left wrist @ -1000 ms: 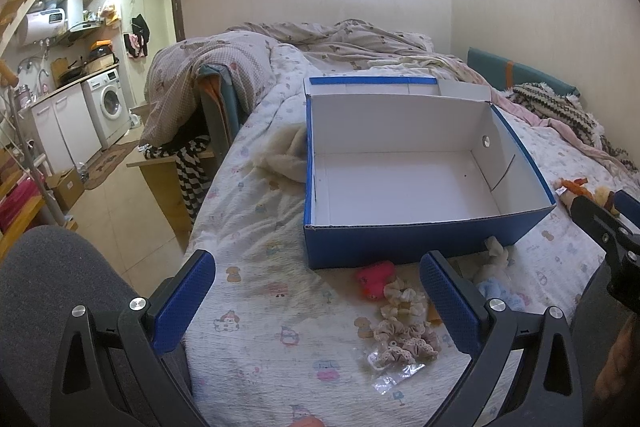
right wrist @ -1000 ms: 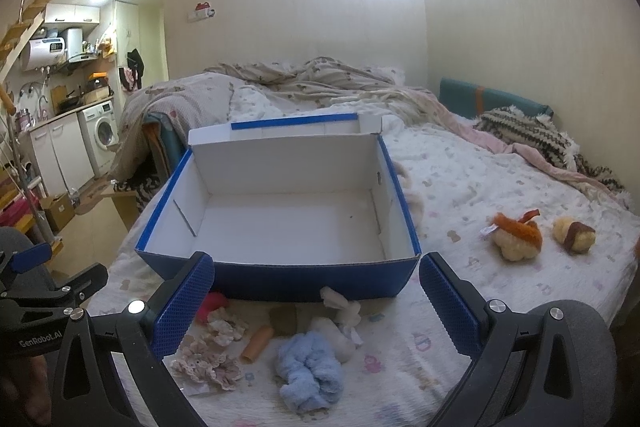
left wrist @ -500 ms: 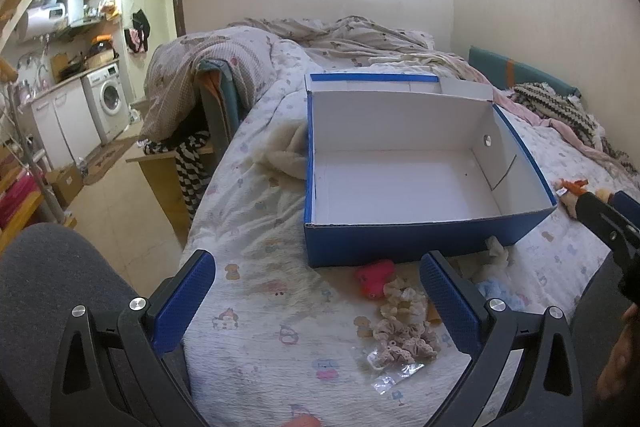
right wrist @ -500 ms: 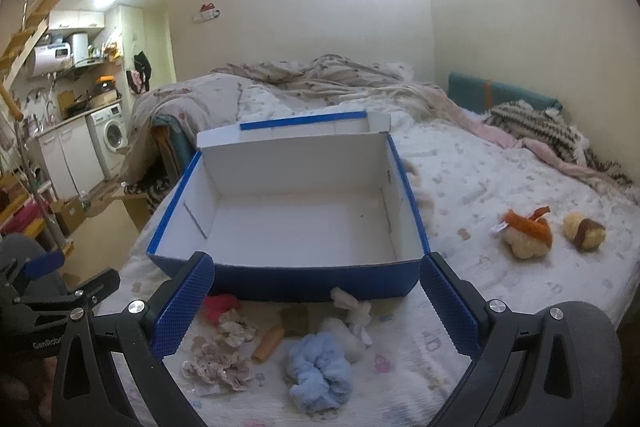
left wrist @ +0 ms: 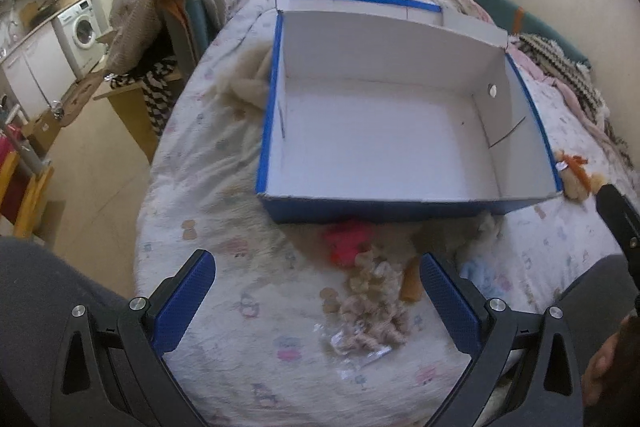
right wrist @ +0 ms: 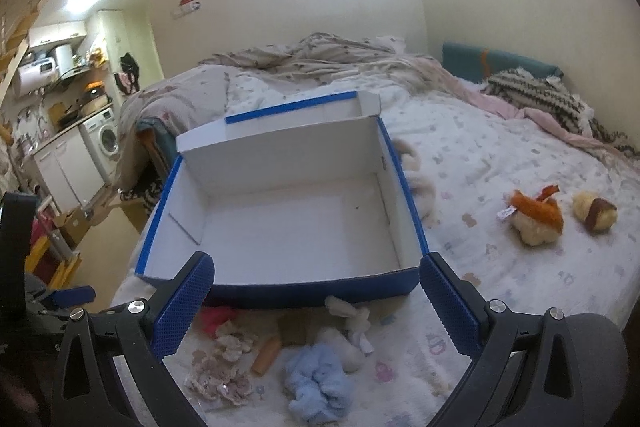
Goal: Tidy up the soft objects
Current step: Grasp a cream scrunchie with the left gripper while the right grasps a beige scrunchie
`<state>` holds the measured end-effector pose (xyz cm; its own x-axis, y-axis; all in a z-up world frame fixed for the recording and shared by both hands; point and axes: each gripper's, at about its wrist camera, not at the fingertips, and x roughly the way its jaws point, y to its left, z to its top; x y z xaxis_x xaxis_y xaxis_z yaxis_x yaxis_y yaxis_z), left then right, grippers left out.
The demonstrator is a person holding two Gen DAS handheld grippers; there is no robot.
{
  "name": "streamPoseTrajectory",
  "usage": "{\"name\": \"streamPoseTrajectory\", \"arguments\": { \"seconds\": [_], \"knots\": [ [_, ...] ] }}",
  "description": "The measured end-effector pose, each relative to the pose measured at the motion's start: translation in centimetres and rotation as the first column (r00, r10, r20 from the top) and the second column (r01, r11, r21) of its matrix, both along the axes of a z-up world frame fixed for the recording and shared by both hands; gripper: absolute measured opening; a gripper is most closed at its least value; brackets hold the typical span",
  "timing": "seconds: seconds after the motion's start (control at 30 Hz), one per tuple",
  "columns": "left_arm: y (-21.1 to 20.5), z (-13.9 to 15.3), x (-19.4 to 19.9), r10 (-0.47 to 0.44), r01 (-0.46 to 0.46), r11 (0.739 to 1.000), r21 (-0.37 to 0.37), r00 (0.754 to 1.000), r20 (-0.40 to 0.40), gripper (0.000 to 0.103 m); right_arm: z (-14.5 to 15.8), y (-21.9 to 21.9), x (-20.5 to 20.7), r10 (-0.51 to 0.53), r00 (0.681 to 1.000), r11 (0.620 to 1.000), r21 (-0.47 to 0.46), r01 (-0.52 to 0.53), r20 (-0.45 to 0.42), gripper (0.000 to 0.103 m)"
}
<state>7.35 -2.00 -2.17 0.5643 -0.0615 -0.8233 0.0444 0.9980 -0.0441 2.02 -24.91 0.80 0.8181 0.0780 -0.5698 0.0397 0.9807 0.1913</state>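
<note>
Left tongs (left wrist: 316,301): wide open, empty; have dipped lower and closer over the pile than a second ago.
Right tongs (right wrist: 316,301): open, empty, also tilted down.
Pinkish scrunchies (left wrist: 376,311): on the bed between the left fingers, likely first pick.
Blue fluffy piece (right wrist: 318,383): just beside, untouched.
Blue box (left wrist: 400,205): beyond the pile, still empty.
Plush toys (right wrist: 534,219): well apart, right.

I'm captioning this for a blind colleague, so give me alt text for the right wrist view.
An empty blue box with a white inside sits on a bed, seen between the open right gripper jaws. Small soft items lie before it, including a light blue scrunchie; two plush toys lie to its right.
</note>
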Motion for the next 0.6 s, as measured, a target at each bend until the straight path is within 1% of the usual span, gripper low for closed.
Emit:
{"name": "streamPoseTrajectory", "arguments": {
  "seconds": [0.13, 0.23, 0.3, 0.4, 0.53, 0.6],
  "knots": [
    [-0.1, -0.2, 0.8, -0.011, 0.01, 0.999, -0.032, 1.0, -0.022, 0.102, -0.1, -0.5, 1.1, -0.024, 0.999, 1.0, 0.015, 0.024, -0.028, 0.103],
    [-0.1, -1.1, 1.7, -0.001, -0.003, 0.999, -0.042, 0.997, -0.074, 0.102, -0.7, -0.1, 2.3, 0.026, 0.996, 1.0, -0.004, -0.026, -0.087, 0.103],
    [-0.2, -2.0, 2.3, -0.008, 0.003, 0.999, -0.044, 0.992, -0.122, 0.102, -1.1, -0.1, 2.5, 0.044, 0.994, 0.999, 0.003, -0.043, -0.101, 0.103],
    [-0.2, -2.9, 2.9, -0.01, 0.007, 1.0, -0.02, 0.987, -0.159, 0.102, -1.8, -0.2, 3.0, 0.074, 0.988, 0.997, 0.004, -0.075, -0.133, 0.103],
    [0.0, -3.6, 3.1, 0.0, -0.002, 1.0, -0.011, 0.987, -0.161, 0.102, -3.7, -0.7, 4.0, 0.139, 0.965, 0.99, 0.046, -0.132, -0.222, 0.103],
    [0.3, -4.0, 3.4, 0.004, -0.009, 1.0, -0.026, 0.984, -0.181, 0.102, -4.6, -0.8, 4.3, 0.175, 0.949, 0.984, 0.072, -0.162, -0.261, 0.103]
  ]
}}
